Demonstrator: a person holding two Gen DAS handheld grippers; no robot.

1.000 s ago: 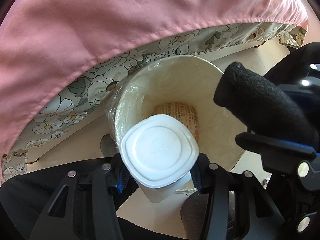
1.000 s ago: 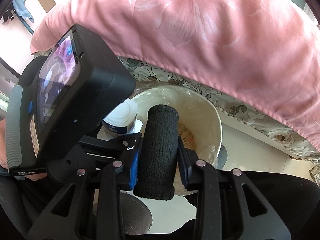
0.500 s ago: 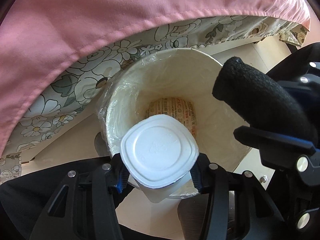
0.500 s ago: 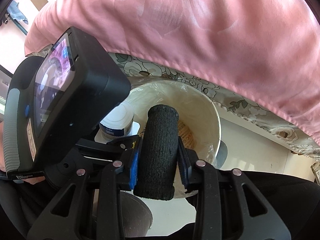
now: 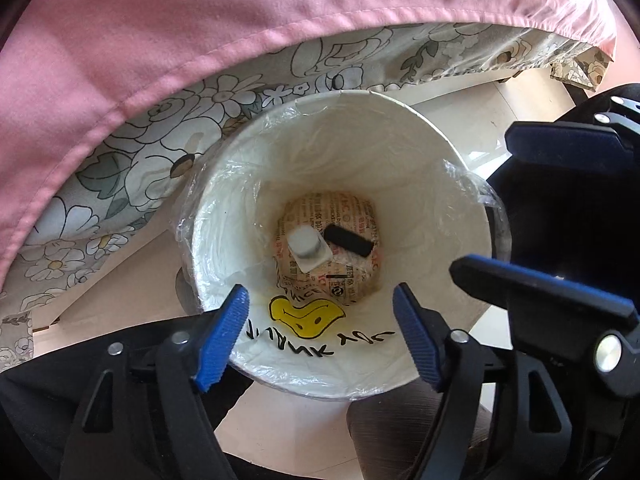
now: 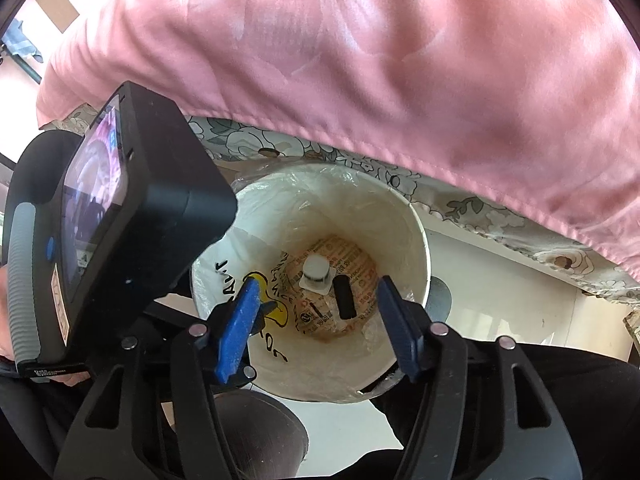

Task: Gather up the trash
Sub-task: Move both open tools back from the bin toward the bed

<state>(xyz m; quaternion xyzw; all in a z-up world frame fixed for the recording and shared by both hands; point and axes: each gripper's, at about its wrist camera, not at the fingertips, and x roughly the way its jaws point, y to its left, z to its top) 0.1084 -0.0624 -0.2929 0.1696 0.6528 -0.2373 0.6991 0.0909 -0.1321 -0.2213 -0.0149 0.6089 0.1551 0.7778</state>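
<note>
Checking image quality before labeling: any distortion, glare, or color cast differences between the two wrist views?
Left wrist: strong fisheye bending with dark corners; bin interior bright, neutral white, plastic liner glinting at the rim. Right wrist: same fisheye warp, bin bottom looks browner and dimmer, overexposed patch upper left, pink cloth unevenly lit.

The white bin [image 5: 400,128] wears a clear liner printed with a yellow duck [image 5: 306,315] and black lettering. Inside the bin lie a white cup [image 5: 307,249], a black roll [image 5: 347,241] and red-printed paper [image 5: 352,216]. Above the bin hang a pink sheet [image 5: 200,32] and grey floral cloth [image 5: 168,128].
</note>
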